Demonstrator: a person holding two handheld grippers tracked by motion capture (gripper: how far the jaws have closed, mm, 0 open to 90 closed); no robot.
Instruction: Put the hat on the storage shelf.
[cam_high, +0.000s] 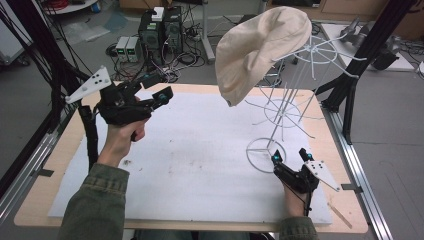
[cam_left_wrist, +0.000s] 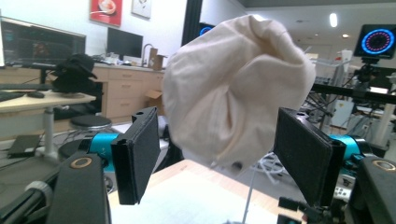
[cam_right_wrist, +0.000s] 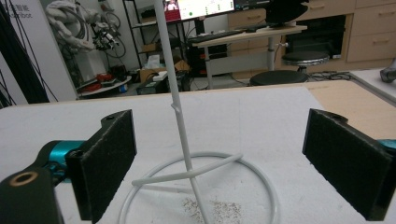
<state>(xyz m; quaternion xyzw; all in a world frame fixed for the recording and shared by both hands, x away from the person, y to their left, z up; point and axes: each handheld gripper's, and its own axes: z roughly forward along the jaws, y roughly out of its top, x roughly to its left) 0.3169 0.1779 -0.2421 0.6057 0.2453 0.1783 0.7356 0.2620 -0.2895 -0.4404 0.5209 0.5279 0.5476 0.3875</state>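
A cream cloth cap (cam_high: 262, 50) hangs on the top of a white wire stand (cam_high: 285, 105) at the table's right. The stand's ring base (cam_high: 265, 154) rests on the white mat. My left gripper (cam_high: 157, 87) is raised over the mat's far left, open, pointing toward the cap (cam_left_wrist: 233, 88), which sits beyond its jaws. My right gripper (cam_high: 290, 156) lies low near the ring base, open. In the right gripper view the stand's pole (cam_right_wrist: 180, 121) and ring (cam_right_wrist: 201, 186) stand between its jaws, untouched.
A white mat (cam_high: 190, 155) covers most of the wooden table (cam_high: 40, 200). Black frame posts (cam_high: 360, 65) stand at the right and left edges. Computers and cables (cam_high: 160, 35) sit on the floor behind the table. Some dark crumbs lie inside the ring.
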